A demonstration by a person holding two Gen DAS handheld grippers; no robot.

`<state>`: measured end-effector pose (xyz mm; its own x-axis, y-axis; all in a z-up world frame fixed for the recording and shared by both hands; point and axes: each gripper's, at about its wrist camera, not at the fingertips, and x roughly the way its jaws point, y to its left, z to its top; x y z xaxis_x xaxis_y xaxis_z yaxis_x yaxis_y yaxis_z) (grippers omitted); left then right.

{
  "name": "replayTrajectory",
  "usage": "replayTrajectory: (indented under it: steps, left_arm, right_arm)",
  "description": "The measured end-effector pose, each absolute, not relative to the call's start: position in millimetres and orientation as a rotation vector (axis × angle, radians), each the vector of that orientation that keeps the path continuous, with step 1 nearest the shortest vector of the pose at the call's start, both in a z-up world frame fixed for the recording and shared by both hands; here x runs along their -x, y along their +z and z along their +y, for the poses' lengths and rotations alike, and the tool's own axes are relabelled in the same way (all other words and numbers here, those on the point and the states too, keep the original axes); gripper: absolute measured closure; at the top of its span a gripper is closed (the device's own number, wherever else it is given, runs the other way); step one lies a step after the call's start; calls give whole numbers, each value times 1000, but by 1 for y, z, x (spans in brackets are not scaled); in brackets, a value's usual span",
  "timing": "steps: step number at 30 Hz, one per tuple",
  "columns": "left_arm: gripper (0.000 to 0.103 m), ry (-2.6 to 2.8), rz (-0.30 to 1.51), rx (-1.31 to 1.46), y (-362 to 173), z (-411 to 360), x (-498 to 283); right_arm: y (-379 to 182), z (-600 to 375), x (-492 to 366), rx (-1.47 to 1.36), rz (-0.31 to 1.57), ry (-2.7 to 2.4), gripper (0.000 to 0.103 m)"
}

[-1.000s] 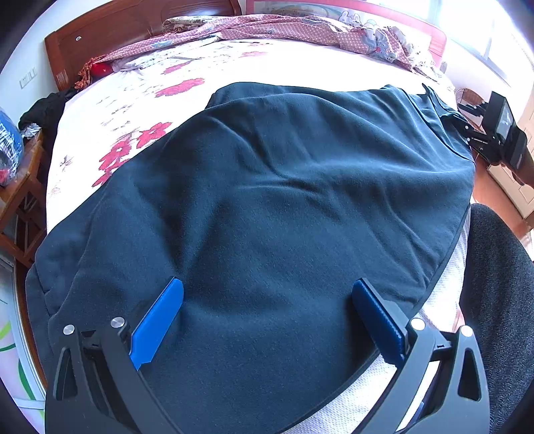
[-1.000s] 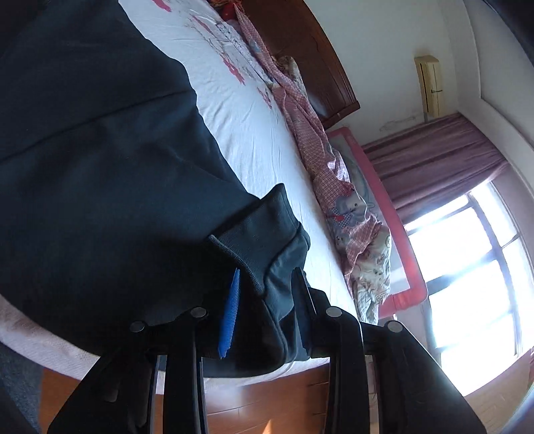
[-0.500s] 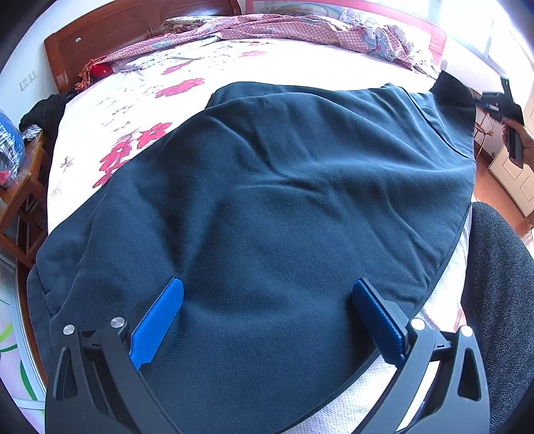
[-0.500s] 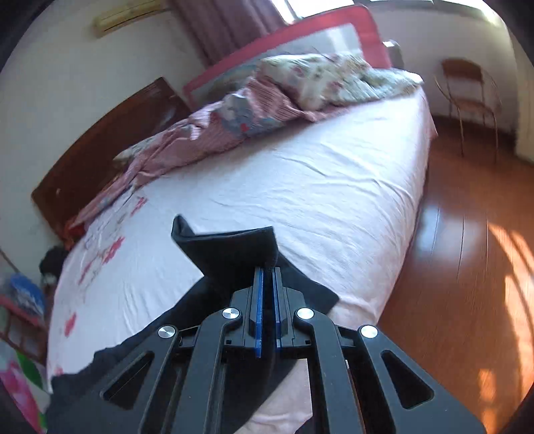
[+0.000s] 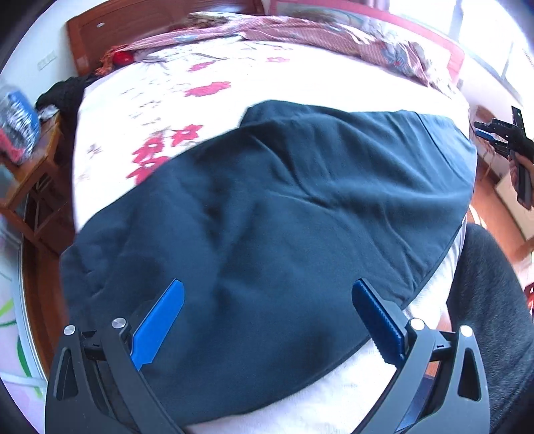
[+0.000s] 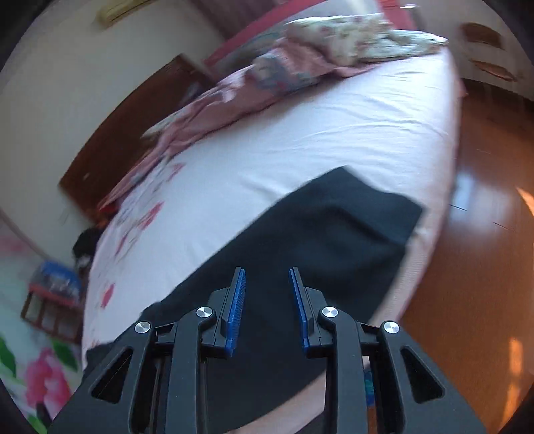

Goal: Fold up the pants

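Floral bed bears dark pants — left gripper spread wide, right gripper parted, both empty.

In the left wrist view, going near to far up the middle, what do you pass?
Left gripper, open → dark pants spread flat → flowered bedsheet → rumpled pink blanket → wooden headboard.

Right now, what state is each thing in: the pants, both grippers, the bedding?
pants: spread flat on the bed, wrinkled, not yet folded, held by neither gripper.
left gripper: open wide, over the near edge of the pants, gripping nothing.
right gripper: open, empty, above the pants.
bed: sheet bare beyond the pants.
quilt: bunched up at the far side by the headboard.
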<state>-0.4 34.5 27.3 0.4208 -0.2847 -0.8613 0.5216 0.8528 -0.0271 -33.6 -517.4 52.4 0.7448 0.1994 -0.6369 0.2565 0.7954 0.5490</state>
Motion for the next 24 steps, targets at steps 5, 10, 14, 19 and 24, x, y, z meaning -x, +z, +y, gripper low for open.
replayTrajectory:
  steps: [5,10,14,19,24]
  left_arm:
    - [2,-408,1004,-120,42,86,-12]
    - [2,-360,947,-18,48,113,-41]
    - [2,-401,951,-25,40,111,-65]
    - [2,-419,1013,-79,17,104,-79]
    - [2,-409,1015,-136,4,98,-79]
  right_arm:
    - [74,-336,-90,-496,963,534,77]
    - [61,-206,-174,-199,1131,700,77]
    - [43,-160,-218,-27,1246,754,58]
    - [17,-137,-229,126,1382,802,52]
    - [19,-118,-212,250,1294,823,91]
